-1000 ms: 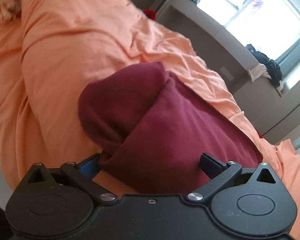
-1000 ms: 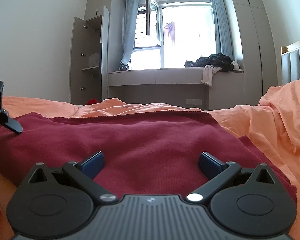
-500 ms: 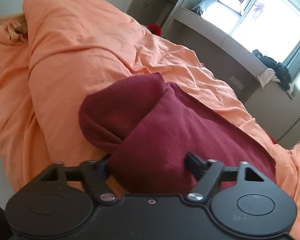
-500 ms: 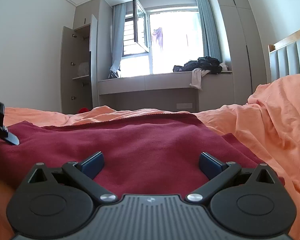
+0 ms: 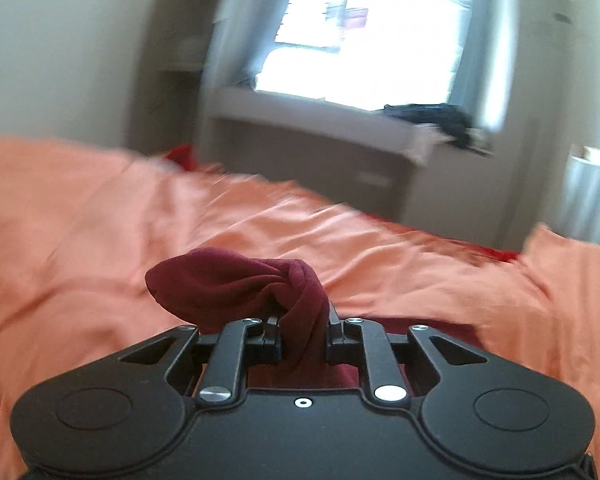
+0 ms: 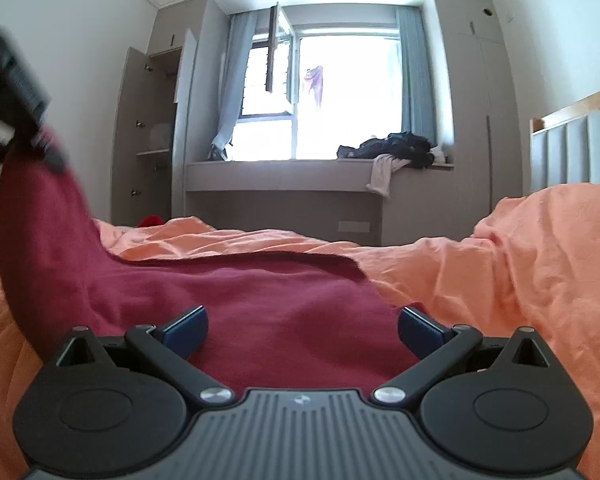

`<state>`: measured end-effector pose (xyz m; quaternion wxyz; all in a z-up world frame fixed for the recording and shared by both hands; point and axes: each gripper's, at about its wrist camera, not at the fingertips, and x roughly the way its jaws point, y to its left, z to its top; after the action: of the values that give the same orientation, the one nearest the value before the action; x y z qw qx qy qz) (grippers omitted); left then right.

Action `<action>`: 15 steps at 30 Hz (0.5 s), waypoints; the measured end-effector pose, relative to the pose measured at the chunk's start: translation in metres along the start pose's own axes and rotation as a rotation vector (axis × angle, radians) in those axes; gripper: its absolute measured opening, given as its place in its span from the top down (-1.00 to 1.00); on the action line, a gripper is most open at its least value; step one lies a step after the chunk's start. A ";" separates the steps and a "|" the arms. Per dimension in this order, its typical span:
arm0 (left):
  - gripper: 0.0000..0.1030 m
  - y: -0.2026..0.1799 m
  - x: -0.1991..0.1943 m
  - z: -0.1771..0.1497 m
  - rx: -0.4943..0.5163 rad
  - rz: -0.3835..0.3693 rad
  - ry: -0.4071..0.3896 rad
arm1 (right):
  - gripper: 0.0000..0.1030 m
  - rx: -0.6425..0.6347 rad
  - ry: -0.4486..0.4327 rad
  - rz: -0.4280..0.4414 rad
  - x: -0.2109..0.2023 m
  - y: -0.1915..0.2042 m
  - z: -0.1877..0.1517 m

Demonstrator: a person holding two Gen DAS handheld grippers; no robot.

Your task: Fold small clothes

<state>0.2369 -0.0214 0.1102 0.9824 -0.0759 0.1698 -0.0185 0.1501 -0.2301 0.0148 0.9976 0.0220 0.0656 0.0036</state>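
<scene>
Maroon garment spread over orange bedding, lower centre of right view; one corner bunched, pulled up at left edge. Left gripper jaws just closed, clenching that corner. Right gripper jaws spread wide, low over cloth, gripping nothing.

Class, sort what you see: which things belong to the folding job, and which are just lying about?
In the job: maroon garment; left tool, pinching its corner; right tool, open over it.

Lying about: dark clothes pile on window bench; orange bedcover; red item.
</scene>
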 end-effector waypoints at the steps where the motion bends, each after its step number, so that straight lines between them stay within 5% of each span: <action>1: 0.64 -0.012 -0.001 0.004 0.037 -0.033 -0.010 | -1.00 0.002 -0.010 -0.010 -0.006 -0.003 0.000; 8: 0.64 -0.090 -0.007 0.010 0.184 -0.310 0.009 | -1.00 0.017 -0.105 -0.099 -0.051 -0.042 -0.004; 15: 0.62 -0.140 -0.006 -0.043 0.337 -0.479 0.129 | -1.00 0.020 -0.063 -0.228 -0.082 -0.093 -0.016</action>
<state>0.2151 -0.1651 0.0936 0.9360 0.0518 0.2036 -0.2825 0.0668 -0.3234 0.0054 0.9928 0.0246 0.0362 -0.1112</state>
